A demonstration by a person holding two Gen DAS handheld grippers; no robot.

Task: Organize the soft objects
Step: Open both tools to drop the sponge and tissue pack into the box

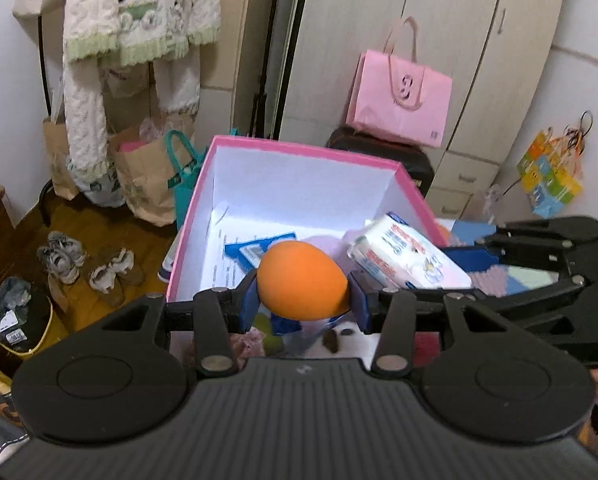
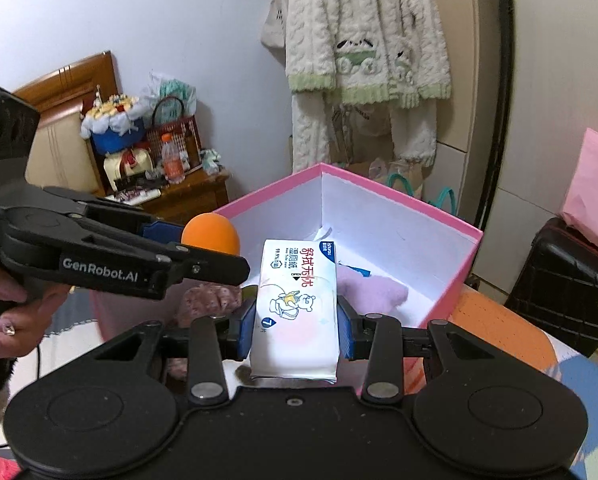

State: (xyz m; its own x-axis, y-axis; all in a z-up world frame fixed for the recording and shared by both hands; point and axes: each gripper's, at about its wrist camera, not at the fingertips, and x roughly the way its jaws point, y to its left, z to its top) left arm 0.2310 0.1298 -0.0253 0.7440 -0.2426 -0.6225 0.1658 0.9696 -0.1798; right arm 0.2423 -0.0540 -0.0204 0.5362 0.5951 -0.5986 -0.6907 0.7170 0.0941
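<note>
My left gripper (image 1: 302, 302) is shut on an orange egg-shaped sponge (image 1: 301, 278), held above the near edge of the pink box (image 1: 299, 150) with white inside walls. The sponge also shows in the right wrist view (image 2: 211, 233). My right gripper (image 2: 297, 330) is shut on a white pack of wet wipes (image 2: 297, 304), held over the box's near side; the pack shows in the left wrist view (image 1: 407, 256). A pink soft cloth (image 2: 373, 290) and a blue-and-white packet (image 1: 255, 250) lie inside the box (image 2: 399, 204).
A pink paper bag (image 1: 399, 96) rests on a black suitcase (image 1: 403, 156) by the wardrobe. Paper bags (image 1: 143, 176) and shoes (image 1: 87, 266) sit on the wood floor at left. A fleece garment (image 2: 363, 48) hangs behind. A wooden nightstand (image 2: 187, 196) holds clutter.
</note>
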